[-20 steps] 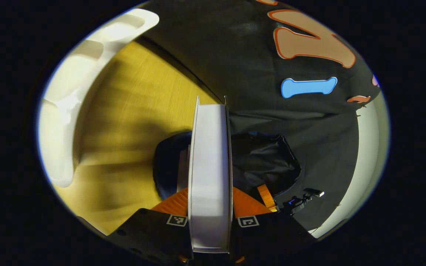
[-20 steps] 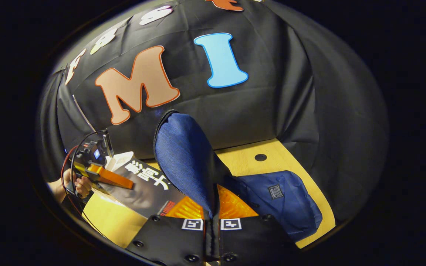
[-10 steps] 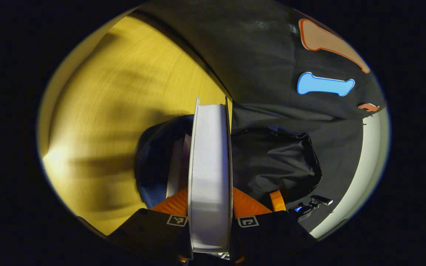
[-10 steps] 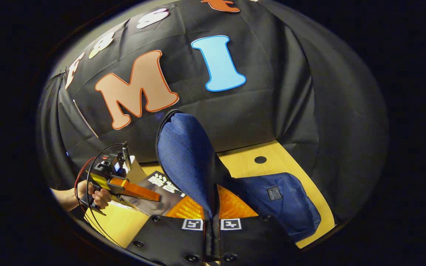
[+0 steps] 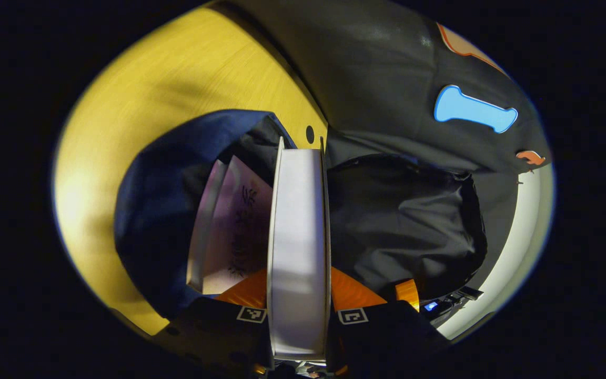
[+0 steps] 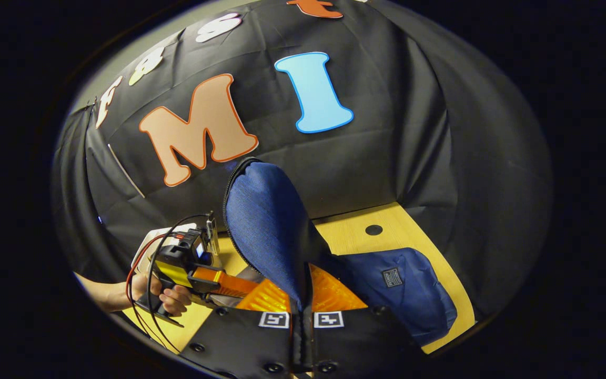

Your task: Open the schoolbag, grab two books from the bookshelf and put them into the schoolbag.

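Observation:
My left gripper [image 5: 299, 295] is shut on a thick book [image 5: 299, 231], held edge-on with its white page block facing the camera. Its far end reaches into the open mouth of the blue schoolbag [image 5: 161, 173]. Another book [image 5: 229, 226] with a pale cover stands inside the bag, just left of the held one. In the right gripper view, my right gripper [image 6: 301, 316] is shut on the schoolbag's blue flap [image 6: 266, 221] and holds it lifted. The left gripper [image 6: 198, 271], in a person's hand [image 6: 169, 297], pushes toward the bag from the left there.
The schoolbag's body [image 6: 403, 287] lies on the yellow wooden table [image 6: 355, 237], which has a round hole [image 6: 373, 230] near the back. Black cloth wall [image 6: 387, 131] stands right behind the bag. Bare tabletop [image 5: 140, 105] spreads out to the left of the bag.
My left gripper has carried the thick book closer and into the bag's opening; the white shelf has left its view. The right gripper keeps the flap lifted in the same place.

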`<state>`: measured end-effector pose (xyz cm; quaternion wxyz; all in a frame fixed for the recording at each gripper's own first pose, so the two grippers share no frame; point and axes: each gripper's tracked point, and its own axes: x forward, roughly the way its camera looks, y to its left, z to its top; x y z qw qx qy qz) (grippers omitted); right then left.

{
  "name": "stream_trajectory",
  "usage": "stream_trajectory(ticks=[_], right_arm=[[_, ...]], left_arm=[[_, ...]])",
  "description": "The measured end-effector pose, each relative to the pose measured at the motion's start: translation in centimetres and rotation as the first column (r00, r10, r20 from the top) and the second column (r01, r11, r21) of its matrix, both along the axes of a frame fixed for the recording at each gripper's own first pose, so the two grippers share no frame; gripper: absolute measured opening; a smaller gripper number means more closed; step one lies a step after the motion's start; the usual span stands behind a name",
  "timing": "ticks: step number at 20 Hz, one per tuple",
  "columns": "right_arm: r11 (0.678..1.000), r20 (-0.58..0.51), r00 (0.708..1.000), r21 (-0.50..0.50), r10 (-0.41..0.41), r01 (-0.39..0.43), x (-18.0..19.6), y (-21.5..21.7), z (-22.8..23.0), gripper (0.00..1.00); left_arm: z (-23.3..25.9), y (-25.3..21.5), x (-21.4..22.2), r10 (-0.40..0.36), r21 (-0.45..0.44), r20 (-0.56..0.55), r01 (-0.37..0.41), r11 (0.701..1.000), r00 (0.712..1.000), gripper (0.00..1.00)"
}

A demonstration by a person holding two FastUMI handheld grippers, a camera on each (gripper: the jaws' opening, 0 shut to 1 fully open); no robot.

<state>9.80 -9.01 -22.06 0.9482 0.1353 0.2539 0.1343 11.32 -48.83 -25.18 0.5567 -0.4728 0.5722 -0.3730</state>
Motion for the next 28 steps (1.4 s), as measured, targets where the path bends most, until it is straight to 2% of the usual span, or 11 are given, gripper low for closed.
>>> stream_trajectory(ticks=[6,11,13,15,17,18,19,23,25,27,28], right_arm=[[1.0,0.007,1.0,0.007,0.015,-0.016,0.2,0.6,0.1,0.05],[1.0,0.009,1.0,0.021,0.006,-0.006,0.0,0.1,0.0,0.03],[1.0,0.009,1.0,0.025,-0.002,0.002,0.2,0.0,-0.2,0.04],[1.0,0.007,1.0,0.03,-0.003,0.003,0.2,0.1,-0.3,0.04],[0.999,0.006,1.0,0.032,-0.004,0.004,-0.4,0.1,-0.7,0.04],[0.999,0.007,1.0,0.033,-0.004,0.004,-0.4,0.1,-0.8,0.05],[0.999,0.007,1.0,0.033,-0.004,0.004,-0.4,0.1,-0.8,0.03],[1.0,0.007,1.0,0.03,-0.002,0.002,-0.4,0.3,-1.1,0.05],[1.0,0.006,1.0,0.027,-0.001,0.001,-0.4,0.4,-1.2,0.05],[1.0,0.007,1.0,0.019,0.001,-0.001,-0.5,0.5,-1.3,0.05],[1.0,0.008,1.0,0.018,0.001,-0.001,-0.5,0.5,-1.3,0.05]], left_arm=[[-0.5,-3.2,-1.0,0.026,-0.021,-0.054,-0.027,0.999,0.998,0.34],[-0.6,-4.2,-2.1,-0.002,-0.016,-0.06,0.001,1.0,0.998,0.36],[-1.2,-3.2,-2.3,-0.027,0.061,-0.007,0.027,0.998,1.0,0.35],[-2.9,-2.3,-1.7,-0.062,0.198,0.082,0.044,0.979,0.995,0.53],[-3.0,-1.1,-1.2,-0.076,0.265,0.141,0.036,0.964,0.987,0.67],[-3.1,-0.4,-0.6,-0.072,0.301,0.179,0.015,0.954,0.981,0.84],[-3.2,0.4,-0.2,-0.09,0.345,0.222,0.008,0.939,0.971,0.81],[-2.5,4.1,1.7,-0.177,0.483,0.397,-0.041,0.875,0.9,0.83],[-1.9,6.2,3.5,-0.187,0.538,0.492,-0.129,0.833,0.85,0.88],[-0.7,9.2,5.3,-0.198,0.583,0.579,-0.232,0.779,0.791,0.78],[0.2,10.6,6.2,-0.198,0.588,0.627,-0.291,0.755,0.754,0.83]])
